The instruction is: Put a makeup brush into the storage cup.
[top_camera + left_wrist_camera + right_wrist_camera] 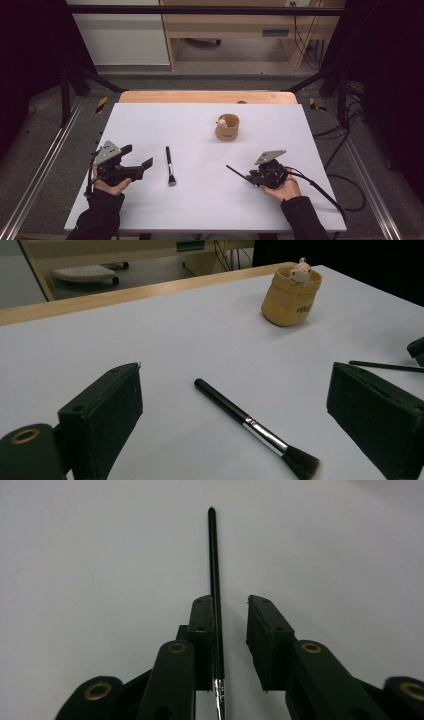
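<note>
My right gripper is low over the white table, and a thin black stick lies between its two black jaws. The stick leans on one jaw, and there is a gap to the other jaw, so the jaws are a little bit open and do not squeeze it. The stick has a shiny bit near the bottom; it may be a thin brush, but I cannot see its tip. Its free end points away toward the middle of the table.

My left gripper is wide open and holds nothing. A bigger brush with a silver band lies flat on the table just in front of it. A little tan cup with a small toy inside stands farther back, well apart from both brushes.
</note>
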Demonstrator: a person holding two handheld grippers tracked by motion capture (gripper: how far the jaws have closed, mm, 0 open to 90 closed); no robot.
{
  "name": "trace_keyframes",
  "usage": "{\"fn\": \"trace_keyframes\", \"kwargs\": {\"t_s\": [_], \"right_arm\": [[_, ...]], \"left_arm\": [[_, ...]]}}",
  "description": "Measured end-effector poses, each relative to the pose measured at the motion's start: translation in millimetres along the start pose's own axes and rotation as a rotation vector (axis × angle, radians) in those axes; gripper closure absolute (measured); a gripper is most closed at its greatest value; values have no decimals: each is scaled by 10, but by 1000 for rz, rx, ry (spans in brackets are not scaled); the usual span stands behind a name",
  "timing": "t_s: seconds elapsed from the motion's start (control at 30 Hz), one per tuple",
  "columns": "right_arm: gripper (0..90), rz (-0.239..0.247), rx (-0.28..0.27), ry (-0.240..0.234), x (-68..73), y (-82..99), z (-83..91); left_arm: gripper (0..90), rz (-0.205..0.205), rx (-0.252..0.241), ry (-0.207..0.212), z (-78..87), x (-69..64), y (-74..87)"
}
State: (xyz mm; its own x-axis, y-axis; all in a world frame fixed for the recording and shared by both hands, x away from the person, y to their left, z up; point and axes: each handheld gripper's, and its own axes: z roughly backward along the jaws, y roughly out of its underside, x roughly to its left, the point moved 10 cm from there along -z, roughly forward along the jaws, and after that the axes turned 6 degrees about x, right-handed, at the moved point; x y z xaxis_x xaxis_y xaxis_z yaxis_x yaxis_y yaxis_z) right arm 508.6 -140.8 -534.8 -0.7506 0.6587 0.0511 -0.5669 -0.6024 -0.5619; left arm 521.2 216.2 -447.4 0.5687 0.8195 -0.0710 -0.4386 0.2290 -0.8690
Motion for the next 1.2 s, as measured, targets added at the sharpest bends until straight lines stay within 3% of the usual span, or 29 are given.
{"fn": "trace_keyframes", "kwargs": {"t_s": [0.13,0.3,0.47,0.5,0.7,1.2], "right_arm": [[641,-4,-10,18,-56,-83,104],[573,29,76,48,-51,-187,111],[579,63,144,29,-11,-237,48],[593,68,178,22,2,-231,4],[652,74,247,9,15,-182,-101],[834,106,335,-8,70,-60,-162]], "left_arm": [[66,-2,3,2,-2,-6,1],[65,-5,11,6,-16,-18,12],[65,-11,19,8,-24,-24,24],[65,-12,19,8,-27,-25,26],[65,-15,27,10,-41,-31,41],[65,-18,32,11,-55,-40,50]]}}
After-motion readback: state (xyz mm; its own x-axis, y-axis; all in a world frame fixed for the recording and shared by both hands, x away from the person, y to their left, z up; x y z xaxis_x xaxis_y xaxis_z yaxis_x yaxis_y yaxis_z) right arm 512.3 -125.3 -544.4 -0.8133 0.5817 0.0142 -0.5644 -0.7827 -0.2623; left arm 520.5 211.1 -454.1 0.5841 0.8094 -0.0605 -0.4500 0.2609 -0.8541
